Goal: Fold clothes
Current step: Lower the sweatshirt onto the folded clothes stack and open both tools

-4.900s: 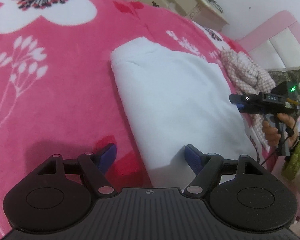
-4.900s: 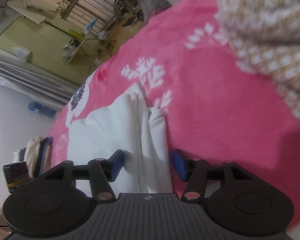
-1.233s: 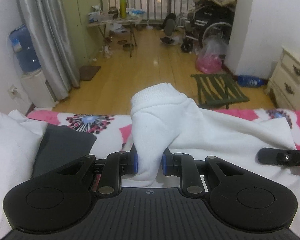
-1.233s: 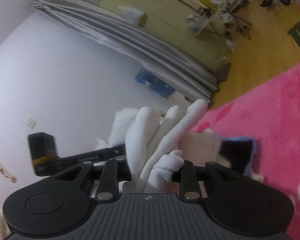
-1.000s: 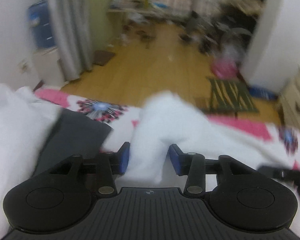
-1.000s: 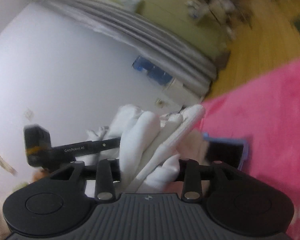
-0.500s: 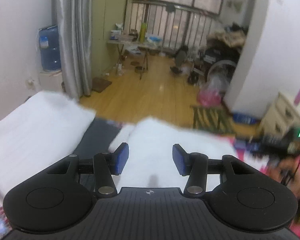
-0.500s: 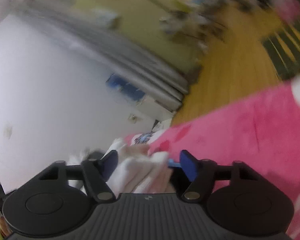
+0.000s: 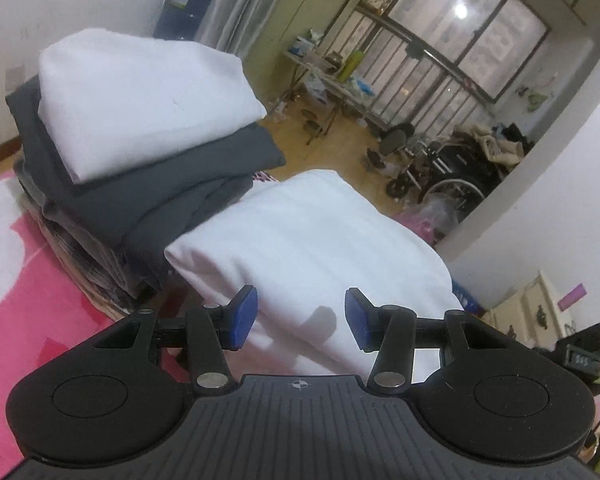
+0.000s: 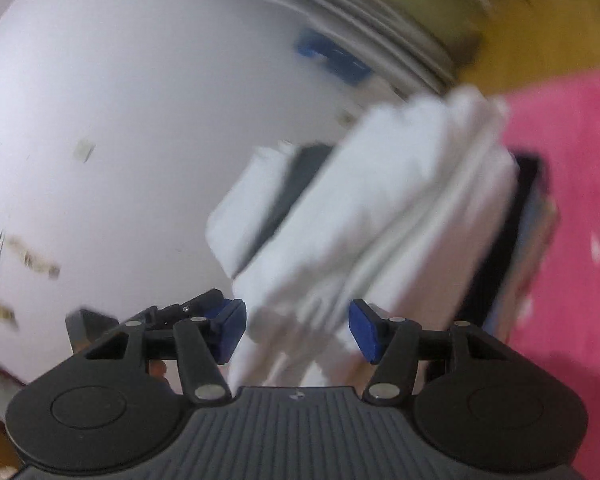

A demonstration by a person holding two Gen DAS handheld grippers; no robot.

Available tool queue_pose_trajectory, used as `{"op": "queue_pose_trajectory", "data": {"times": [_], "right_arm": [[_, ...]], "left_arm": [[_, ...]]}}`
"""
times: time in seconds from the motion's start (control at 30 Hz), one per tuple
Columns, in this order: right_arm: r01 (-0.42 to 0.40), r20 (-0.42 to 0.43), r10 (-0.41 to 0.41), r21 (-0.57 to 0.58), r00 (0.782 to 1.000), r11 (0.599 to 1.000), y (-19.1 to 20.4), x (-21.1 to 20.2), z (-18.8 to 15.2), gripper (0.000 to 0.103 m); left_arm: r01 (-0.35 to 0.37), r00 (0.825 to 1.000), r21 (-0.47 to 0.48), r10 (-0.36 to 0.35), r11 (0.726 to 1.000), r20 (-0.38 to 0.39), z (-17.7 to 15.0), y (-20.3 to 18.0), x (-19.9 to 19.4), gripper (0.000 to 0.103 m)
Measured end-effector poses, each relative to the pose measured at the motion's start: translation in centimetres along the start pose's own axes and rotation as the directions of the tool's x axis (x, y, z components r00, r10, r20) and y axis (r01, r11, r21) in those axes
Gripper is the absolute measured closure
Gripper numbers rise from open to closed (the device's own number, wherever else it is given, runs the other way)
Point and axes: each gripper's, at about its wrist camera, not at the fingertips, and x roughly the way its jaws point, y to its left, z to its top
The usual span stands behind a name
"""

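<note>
**Two grippers over a folded white garment**

Two grippers hover at the folded white garment [image 9: 312, 236] on the pink blanket [image 9: 16, 280], just beside a stack of folded clothes [image 9: 140, 136]. The left gripper [image 9: 300, 318] stands parted, empty. The right gripper [image 10: 298, 330] is closing, its pads clear of the cloth between them. Its view is blurred; no writing is legible.

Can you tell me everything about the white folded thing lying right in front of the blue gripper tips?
The white folded garment is soft, thick, fleecy-looking cloth, folded into a plump rectangular bundle with rounded edges. It lies on the pink flowered blanket, beside a stack of folded grey and white clothes that looks to touch its far corner. In the blurred right wrist view its layered edges show. The left gripper is open and not gripping it.
</note>
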Motion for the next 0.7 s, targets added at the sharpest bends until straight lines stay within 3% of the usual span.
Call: {"op": "queue_pose_trajectory", "data": {"times": [0.13, 0.27, 0.33, 0.4, 0.47, 0.53, 0.6, 0.7], "right_arm": [[-0.013, -0.056, 0.018, 0.084, 0.998, 0.996, -0.4, 1.3, -0.4, 0.042], [0.035, -0.059, -0.026, 0.157, 0.998, 0.987, -0.7, 2.4, 0.2, 0.041], [0.048, -0.055, -0.04, 0.141, 0.998, 0.989, -0.5, 2.7, 0.3, 0.043], [0.045, -0.043, -0.04, 0.124, 0.998, 0.991, -0.4, 2.8, 0.4, 0.052], [0.034, -0.024, -0.032, 0.106, 0.999, 0.994, -0.4, 2.6, 0.4, 0.079], [0.017, -0.003, -0.017, 0.082, 1.0, 0.997, -0.2, 2.1, 0.3, 0.091], [-0.038, 0.033, 0.037, 0.021, 0.999, 0.999, 0.9, 0.3, 0.1, 0.092], [-0.056, 0.047, 0.055, 0.013, 0.997, 0.998, 1.7, -1.2, 0.1, 0.092]], "left_arm": [[0.001, 1.0, -0.005, -0.001, 1.0, 0.019, -0.2, 0.3, 0.2, 0.055], [0.007, 0.999, -0.031, -0.005, 0.999, 0.044, -0.4, 0.7, 0.3, 0.056], [0.009, 0.999, -0.024, -0.008, 1.0, 0.044, -0.9, 0.7, 0.2, 0.056], [0.009, 0.999, -0.021, -0.008, 1.0, 0.052, -1.1, 0.7, 0.3, 0.056], [0.018, 0.998, -0.042, -0.015, 0.999, 0.059, -1.1, 0.9, 0.6, 0.056], [0.037, 0.998, -0.076, -0.032, 0.996, 0.061, -1.2, 1.4, 0.7, 0.056], [0.064, 0.997, -0.115, -0.057, 0.991, 0.06, -1.3, 1.9, 0.7, 0.056], [0.084, 0.995, -0.145, -0.075, 0.986, 0.066, -1.3, 2.4, 0.5, 0.056]]}}
